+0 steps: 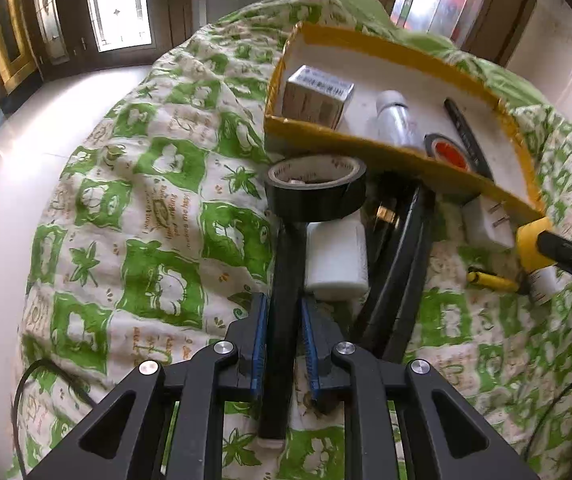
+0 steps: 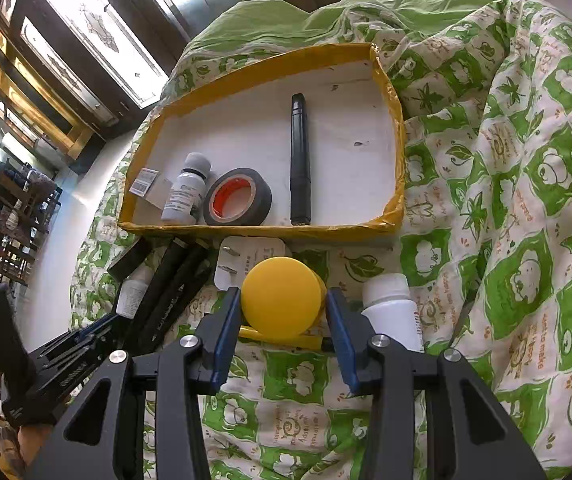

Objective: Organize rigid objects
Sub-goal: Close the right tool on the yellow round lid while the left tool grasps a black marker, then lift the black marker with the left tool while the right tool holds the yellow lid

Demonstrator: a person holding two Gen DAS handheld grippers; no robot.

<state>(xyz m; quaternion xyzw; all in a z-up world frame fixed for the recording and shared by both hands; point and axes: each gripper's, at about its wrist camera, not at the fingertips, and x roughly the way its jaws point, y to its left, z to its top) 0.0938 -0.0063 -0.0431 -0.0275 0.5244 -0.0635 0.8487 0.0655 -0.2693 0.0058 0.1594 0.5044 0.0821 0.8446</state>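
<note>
Left tongs (image 1: 281, 344) clamped on a black stick; right tongs (image 2: 283, 332) gripping a yellow-capped jar.

Blue pads of the left tongs press both sides of the long black stick (image 1: 281, 300), which lies on the green-and-white quilt (image 1: 145, 220) and reaches up to a black tape roll (image 1: 316, 190), with a white block (image 1: 338, 258) just beside it. The right tongs stand partly apart, their pads against the round yellow-capped jar (image 2: 281, 298), lifted over a yellow pen (image 2: 277, 338); a white bottle (image 2: 392, 308) lies just to its right. Ahead on the quilt sits the yellow-rimmed box (image 2: 261, 230), holding a black pen (image 2: 300, 160), a tape roll with an orange core (image 2: 237, 202), a grey-capped bottle (image 2: 187, 192) and a small carton (image 1: 318, 96).
</note>
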